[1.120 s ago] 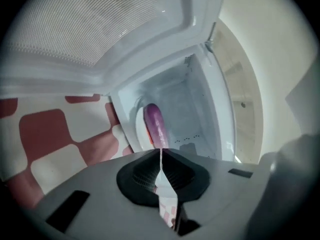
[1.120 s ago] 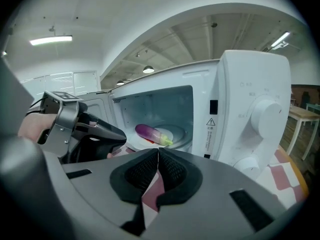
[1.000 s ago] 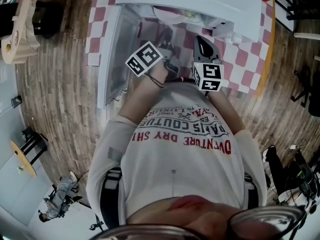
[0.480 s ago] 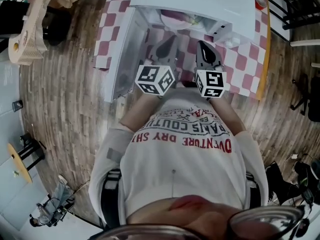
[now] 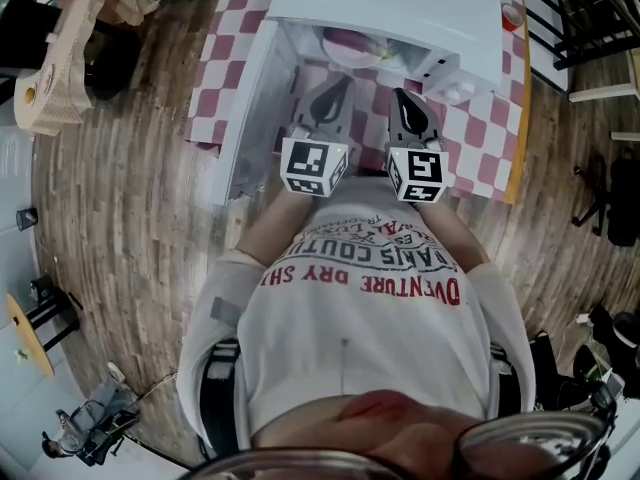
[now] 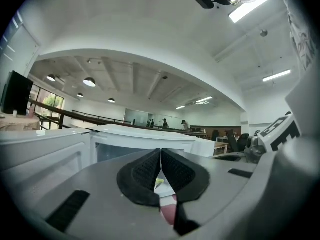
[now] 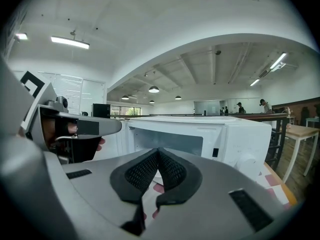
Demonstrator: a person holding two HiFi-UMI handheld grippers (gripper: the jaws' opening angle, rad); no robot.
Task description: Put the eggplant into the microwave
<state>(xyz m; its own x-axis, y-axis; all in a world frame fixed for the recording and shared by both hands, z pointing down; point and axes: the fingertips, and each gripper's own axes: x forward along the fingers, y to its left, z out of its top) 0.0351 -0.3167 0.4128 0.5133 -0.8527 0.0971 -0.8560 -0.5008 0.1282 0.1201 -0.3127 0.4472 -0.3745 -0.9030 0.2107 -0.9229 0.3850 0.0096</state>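
The person stood at the desk (image 5: 482, 136), which wore a red and white checked cloth, with a gripper in each hand held side by side in front of the white microwave (image 5: 400, 6). The microwave's door (image 5: 243, 118) hung open to the left in the head view, and the cavity faced the person. Inside the cavity, just under the front edge of the microwave's top, lay a dull purple shape with a pale greenish bit beside it. It read as the eggplant (image 5: 347, 40), though most of it was hidden and its outline was unclear. It lay apart from both grippers.

The left gripper (image 6: 161, 153) pointed at the cavity, roughly level, and its jaws were pressed together with nothing between the pads. Through the narrow slit beneath them a sliver of checked cloth and a yellow-green speck showed. The right gripper (image 7: 157, 152) sat just beside it, nearer the microwave's control panel (image 7: 246, 143), its jaws likewise clenched on each other and empty. In the right gripper view the left gripper appeared at the left edge, with the fingers (image 7: 101, 141) of the hand on its handle. Both marker cubes sat close to the person's white T-shirt (image 5: 350, 338), above the wooden floor (image 5: 120, 198)
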